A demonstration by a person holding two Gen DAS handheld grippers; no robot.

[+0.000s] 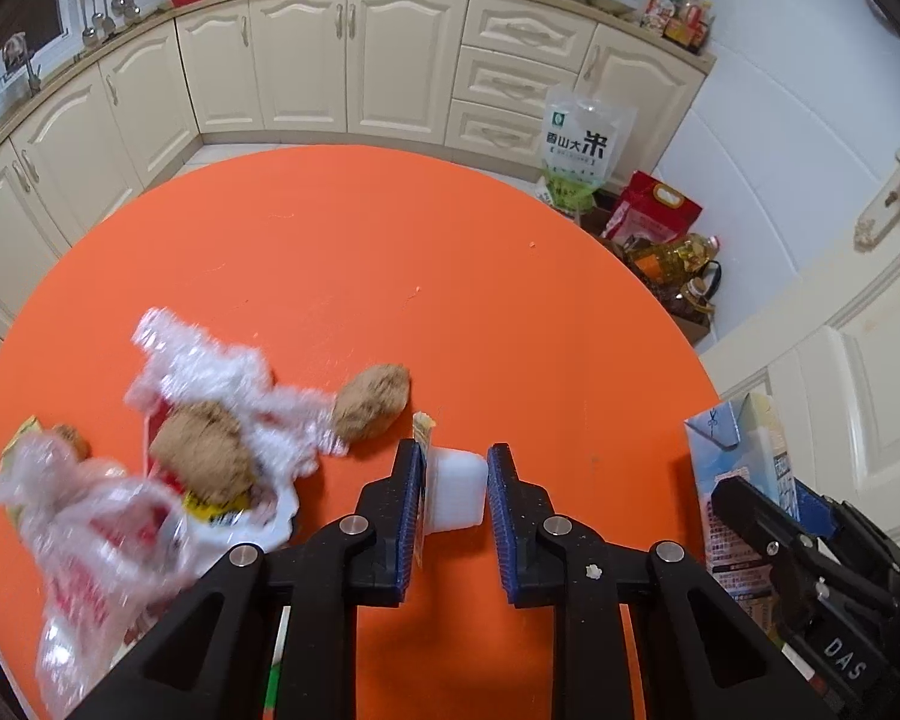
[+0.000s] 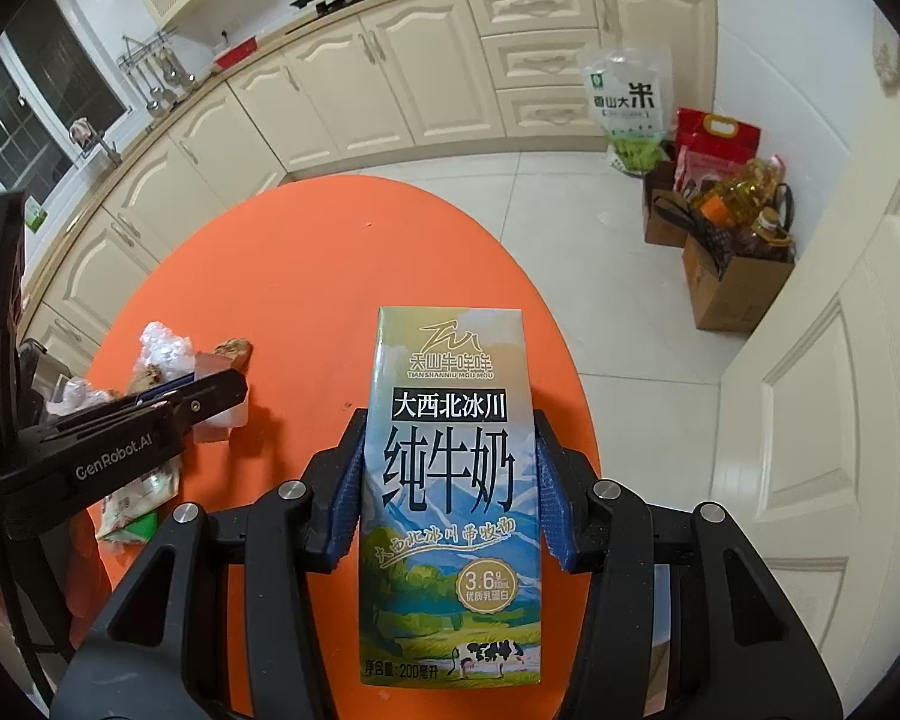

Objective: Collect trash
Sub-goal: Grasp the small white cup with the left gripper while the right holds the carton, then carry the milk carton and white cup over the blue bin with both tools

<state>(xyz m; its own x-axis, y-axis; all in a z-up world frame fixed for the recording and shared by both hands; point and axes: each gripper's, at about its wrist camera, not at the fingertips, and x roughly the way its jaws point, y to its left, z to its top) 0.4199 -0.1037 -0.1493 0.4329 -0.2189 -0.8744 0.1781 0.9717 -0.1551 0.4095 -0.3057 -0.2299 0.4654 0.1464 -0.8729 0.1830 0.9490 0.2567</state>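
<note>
Left gripper (image 1: pixel 453 483): black arms, blue pads, pointing steeply down toward 12 o'clock, jaws clamped on small white cup (image 1: pixel 457 495). In right wrist view it enters from 9 o'clock, seen side-on. Right gripper (image 2: pixel 450 480): same build, also angled steeply down, jaws part-spread, pads pressed on both sides of upright milk carton (image 2: pixel 450 492). In left wrist view it sits at 4 o'clock.

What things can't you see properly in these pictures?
- Crumpled clear plastic bags, left wrist view: smeared by motion blur, print unreadable.
- Small white plastic cup: its sides are covered by the left tongs.
- Blue-and-green milk carton, right wrist view: hides the orange round table behind it.
</note>
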